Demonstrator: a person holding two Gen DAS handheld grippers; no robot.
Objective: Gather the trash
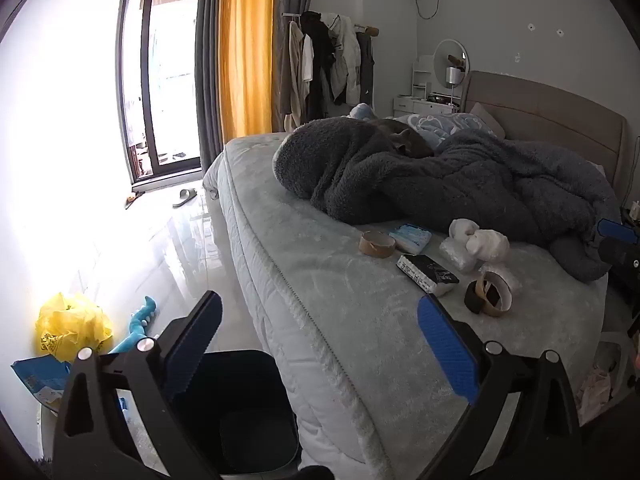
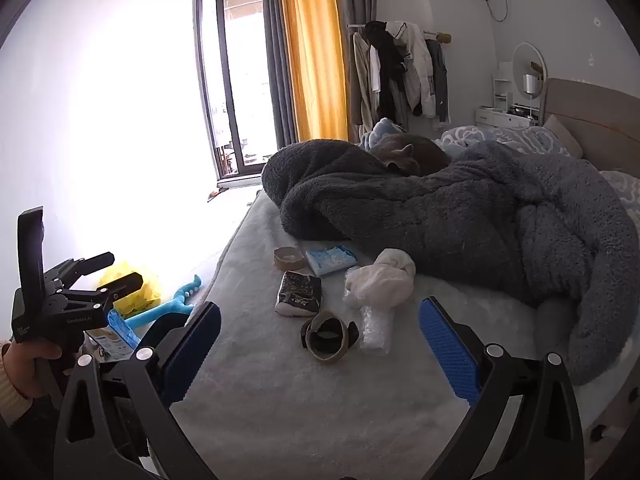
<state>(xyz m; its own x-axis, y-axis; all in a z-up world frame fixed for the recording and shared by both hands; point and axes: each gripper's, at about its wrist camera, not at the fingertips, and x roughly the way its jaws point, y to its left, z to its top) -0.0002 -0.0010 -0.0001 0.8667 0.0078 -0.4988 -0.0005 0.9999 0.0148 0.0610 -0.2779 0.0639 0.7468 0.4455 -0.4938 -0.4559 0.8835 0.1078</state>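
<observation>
Trash lies on the bed [image 1: 320, 320]: a tape roll core [image 1: 377, 244] [image 2: 289, 259], a blue-white packet [image 1: 411, 237] [image 2: 331, 259], a black tissue pack [image 1: 427, 273] [image 2: 299, 293], crumpled white paper [image 1: 480, 242] [image 2: 384, 280], a clear plastic wrap [image 1: 458, 256] [image 2: 374, 330], and a crushed tape roll [image 1: 489, 294] [image 2: 328, 336]. A black bin [image 1: 236, 412] stands on the floor below my left gripper [image 1: 320, 344], which is open and empty at the bed's edge. My right gripper [image 2: 320, 350] is open and empty over the bed, just short of the crushed roll.
A grey fleece blanket [image 2: 460, 220] with a cat [image 2: 408, 154] on it covers the far bed. A yellow bag [image 1: 70, 326], a blue toy [image 1: 142, 324] and a blue box [image 1: 40, 378] lie on the floor. The left gripper's body [image 2: 52, 308] shows at left.
</observation>
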